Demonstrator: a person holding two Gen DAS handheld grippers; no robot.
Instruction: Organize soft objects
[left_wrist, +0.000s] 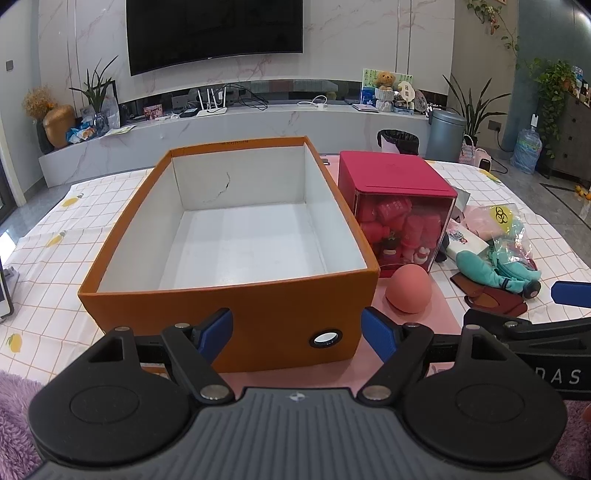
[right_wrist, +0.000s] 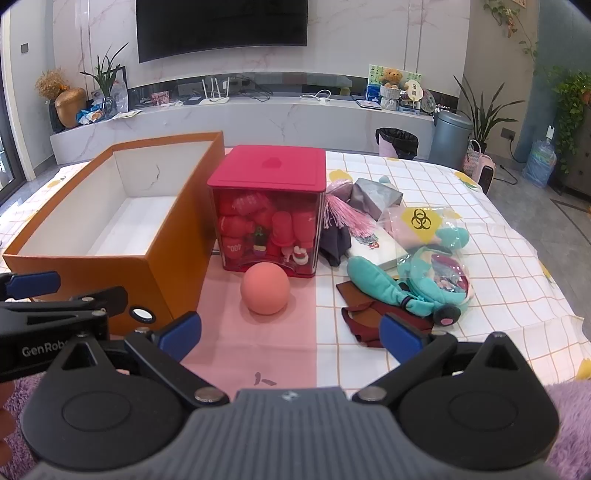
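Bench (right_wrist: 424, 177) with checked cloth carries an open orange box (left_wrist: 236, 314), inside bare and white. Just right of it stands a red-lidded clear container (right_wrist: 267, 206) packed with red plush items. A pile of soft things lies further right: teal plush toy (right_wrist: 380, 284), bagged pink plush with yellow hazard label (right_wrist: 421, 221), dark red cloth (right_wrist: 369, 317). Pink ball (right_wrist: 265, 288) sits touching the container's front. Left gripper (left_wrist: 297, 330) jaws spread, holding nothing, facing the box. Right gripper (right_wrist: 291, 334) jaws spread, holding nothing, near ball.

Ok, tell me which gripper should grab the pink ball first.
Right. The right gripper, open, faces the pink ball almost directly; the left gripper faces the orange box.
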